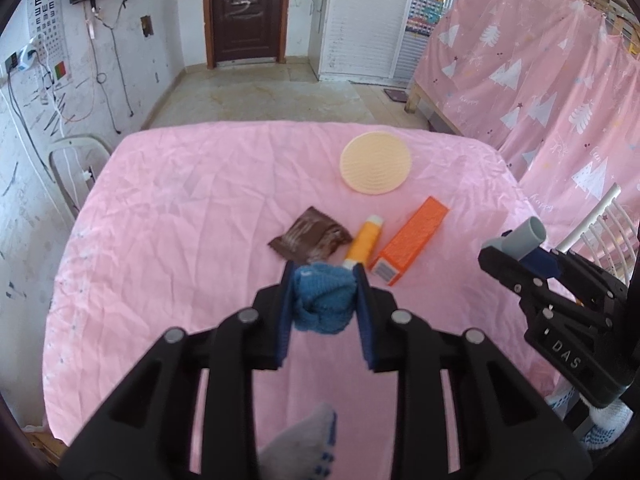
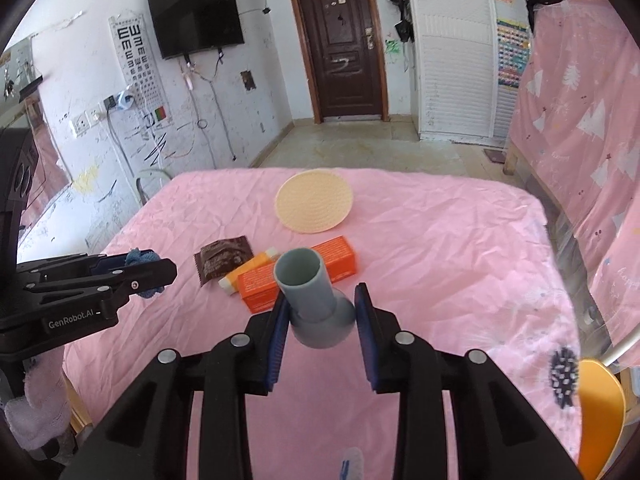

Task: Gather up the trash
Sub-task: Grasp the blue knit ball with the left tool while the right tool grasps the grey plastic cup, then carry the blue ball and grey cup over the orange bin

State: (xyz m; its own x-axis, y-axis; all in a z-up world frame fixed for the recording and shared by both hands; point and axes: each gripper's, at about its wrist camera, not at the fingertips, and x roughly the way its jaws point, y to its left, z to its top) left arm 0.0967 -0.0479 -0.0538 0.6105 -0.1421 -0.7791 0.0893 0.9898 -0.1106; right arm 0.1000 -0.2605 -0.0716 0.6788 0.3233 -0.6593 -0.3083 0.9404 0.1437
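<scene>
Left tool (image 1: 323, 280): clamped on blue cloth wad (image 1: 322, 298), lifted clear of pink-covered desk (image 1: 160, 216); soft, light, squashes readily, best pinched mid-bundle. Right tool (image 2: 320, 304): clamped on grey pipe fitting (image 2: 314, 294) at its wider base; rigid, smooth, likely slippery. Remaining mid-desk: brown wrapper (image 1: 308, 239), yellow tube (image 1: 364, 242), orange box (image 1: 412, 240); round mat (image 1: 376, 162) farther off.

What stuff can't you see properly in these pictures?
- Blue cloth: left wrist view, sides covered by the left gripper fingers.
- Orange box: right wrist view, middle hidden behind the grey pipe piece.
- Box label: too small to read.
- Where trash goes: no bin in either view.
</scene>
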